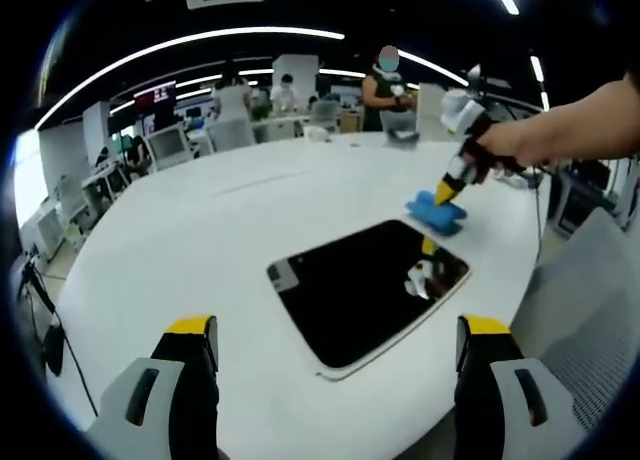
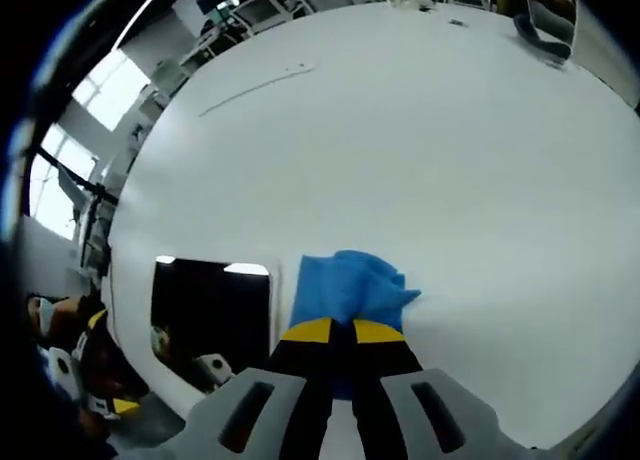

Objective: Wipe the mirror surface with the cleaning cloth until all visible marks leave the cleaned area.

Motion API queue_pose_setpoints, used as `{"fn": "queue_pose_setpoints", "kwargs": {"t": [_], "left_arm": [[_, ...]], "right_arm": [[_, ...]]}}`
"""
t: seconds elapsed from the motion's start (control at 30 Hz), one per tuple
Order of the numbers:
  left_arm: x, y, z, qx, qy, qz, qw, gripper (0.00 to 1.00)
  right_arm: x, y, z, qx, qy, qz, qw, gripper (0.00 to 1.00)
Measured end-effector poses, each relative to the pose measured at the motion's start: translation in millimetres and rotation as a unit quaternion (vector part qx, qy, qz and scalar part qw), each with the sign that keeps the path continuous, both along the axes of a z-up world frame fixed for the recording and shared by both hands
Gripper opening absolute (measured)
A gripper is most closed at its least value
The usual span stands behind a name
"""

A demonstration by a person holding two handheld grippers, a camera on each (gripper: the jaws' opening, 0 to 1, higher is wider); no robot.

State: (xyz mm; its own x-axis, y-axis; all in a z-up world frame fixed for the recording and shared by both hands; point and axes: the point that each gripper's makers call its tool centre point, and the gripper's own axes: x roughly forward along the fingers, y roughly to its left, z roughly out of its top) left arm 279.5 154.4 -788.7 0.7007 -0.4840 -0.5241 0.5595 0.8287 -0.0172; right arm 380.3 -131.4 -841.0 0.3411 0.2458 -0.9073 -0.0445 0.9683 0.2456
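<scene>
White round table (image 1: 200,230) in an open office w/ desks, monitors and people at the back; the mirror (image 1: 365,288) lies flat near the table's near edge, its dark glass reflecting a gripper. Right gripper (image 2: 336,330), jaws closed on the blue cloth (image 2: 345,285), holds it on the tabletop just beside the mirror's far corner, w/ wide bare tabletop beyond. Left gripper (image 1: 335,340) hangs over the near edge, jaws spread apart w/ nothing between; marks on the glass too faint to make out.
</scene>
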Motion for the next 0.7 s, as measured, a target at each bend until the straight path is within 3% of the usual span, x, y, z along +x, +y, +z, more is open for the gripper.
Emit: {"fn": "queue_pose_setpoints", "kwargs": {"t": [0.7], "left_arm": [[-3.0,-1,-4.4,0.003,0.012,-0.004,0.9999,1.00]], "right_arm": [[5,56,-7.3,0.012,0.011,0.025,0.9995,0.01]]}}
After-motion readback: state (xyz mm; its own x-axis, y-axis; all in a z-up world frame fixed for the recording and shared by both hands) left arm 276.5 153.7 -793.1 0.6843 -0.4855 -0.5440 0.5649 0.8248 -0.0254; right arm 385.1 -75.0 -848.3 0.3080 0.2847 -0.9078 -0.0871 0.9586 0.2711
